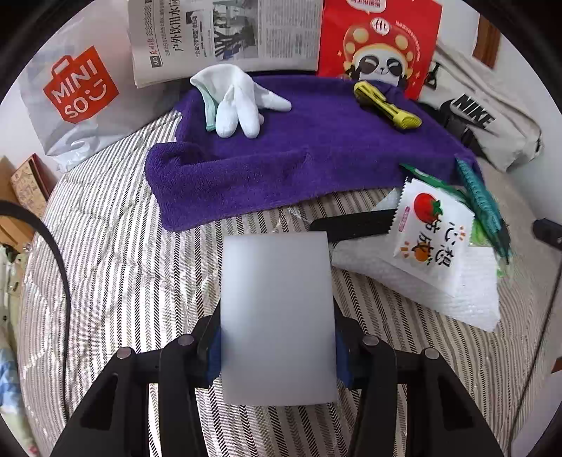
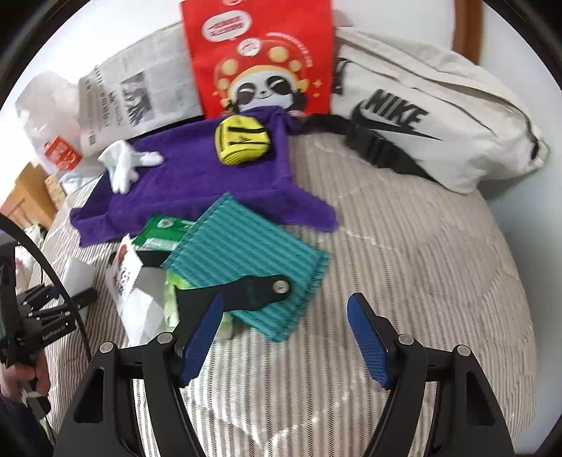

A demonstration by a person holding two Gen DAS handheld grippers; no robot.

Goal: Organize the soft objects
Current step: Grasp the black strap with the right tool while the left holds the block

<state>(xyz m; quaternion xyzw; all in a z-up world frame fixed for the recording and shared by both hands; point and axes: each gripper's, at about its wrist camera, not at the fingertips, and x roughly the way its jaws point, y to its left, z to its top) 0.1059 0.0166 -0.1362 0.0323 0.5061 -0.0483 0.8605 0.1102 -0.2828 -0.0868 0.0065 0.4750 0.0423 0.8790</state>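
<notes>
Left tongs (image 1: 277,355): nearest the lens, clamped on a frosted white block (image 1: 277,313), blue pads pressing its two sides; the block stood upright between the fingers, above the bedspread.
Right tongs (image 2: 284,337): jaws stood wide apart with nothing between the blue pads, hanging over bare bedspread just beside the teal cloth.
Surface: a bed under a quilted bedspread (image 1: 116,253) with fine grey-and-white chevron stripes, puckered in places.
Purple towel (image 1: 298,147): spread across the far middle of the bed, front edge folded over.
White glove (image 1: 239,102): lay on the towel's far left part, fingers pointing toward the camera.
Yellow pouch (image 2: 242,140): sat on the towel's far right part, in front of the red bag.
Teal cloth (image 2: 246,260): ribbed, lying flat at the towel's near right corner, partly over a green packet (image 2: 165,232).
Snack packet (image 1: 428,232): white with a tomato print, resting on white foam sheeting (image 1: 439,291) beside the block.
Red panda bag (image 1: 379,42): propped upright behind the towel.
Newspaper (image 1: 224,35): propped left of the red bag.
Miniso bag (image 1: 77,91): grey plastic, far left.
Nike bag (image 2: 439,105): cream canvas, far right of the bed.
Room: white wall (image 2: 105,28) behind; wooden furniture at the left edge.
</notes>
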